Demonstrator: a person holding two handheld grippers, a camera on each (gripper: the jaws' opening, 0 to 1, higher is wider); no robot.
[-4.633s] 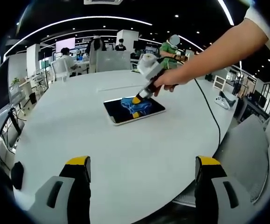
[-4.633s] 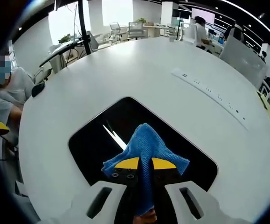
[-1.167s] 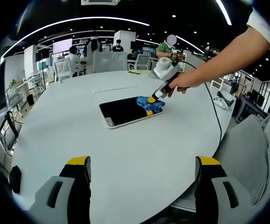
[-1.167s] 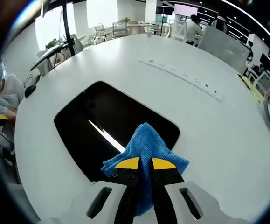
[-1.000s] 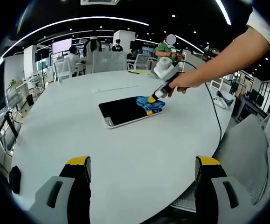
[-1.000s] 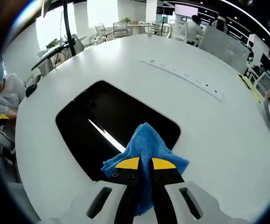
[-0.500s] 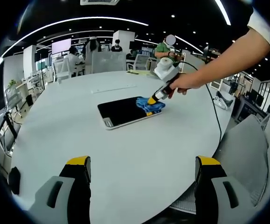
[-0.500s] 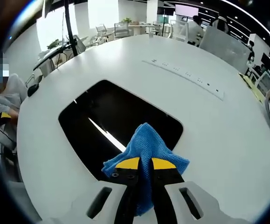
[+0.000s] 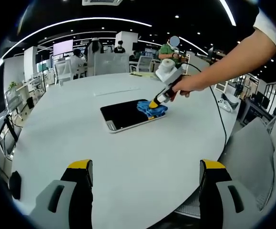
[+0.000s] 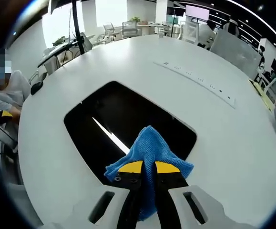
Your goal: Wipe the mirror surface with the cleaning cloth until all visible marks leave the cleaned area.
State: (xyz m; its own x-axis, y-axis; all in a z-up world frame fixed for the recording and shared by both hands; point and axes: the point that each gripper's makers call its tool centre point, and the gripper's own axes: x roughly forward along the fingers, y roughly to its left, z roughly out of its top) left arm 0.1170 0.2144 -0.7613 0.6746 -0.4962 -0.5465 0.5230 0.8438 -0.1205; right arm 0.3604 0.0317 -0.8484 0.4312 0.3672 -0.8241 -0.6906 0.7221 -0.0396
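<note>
My right tongs (image 10: 148, 168) pinch the blue cloth (image 10: 149, 150) tight so it rubs the mirror (image 10: 123, 129), which lies mid-desk (image 9: 128, 157). My left tongs (image 9: 145, 167) wait wide apart, holding nothing, near the desk's edge.

Blue cloth (image 10: 149, 149) of nubby, rough microfibre weave, matt. Mirror (image 10: 128, 129) glossy and dark, smooth, throwing back a bright ceiling strip toward 10 o'clock. Surface (image 10: 233, 157) smooth, pale and faintly satin; right claw (image 10: 148, 168) of matt plastic, yellow-tipped.
</note>
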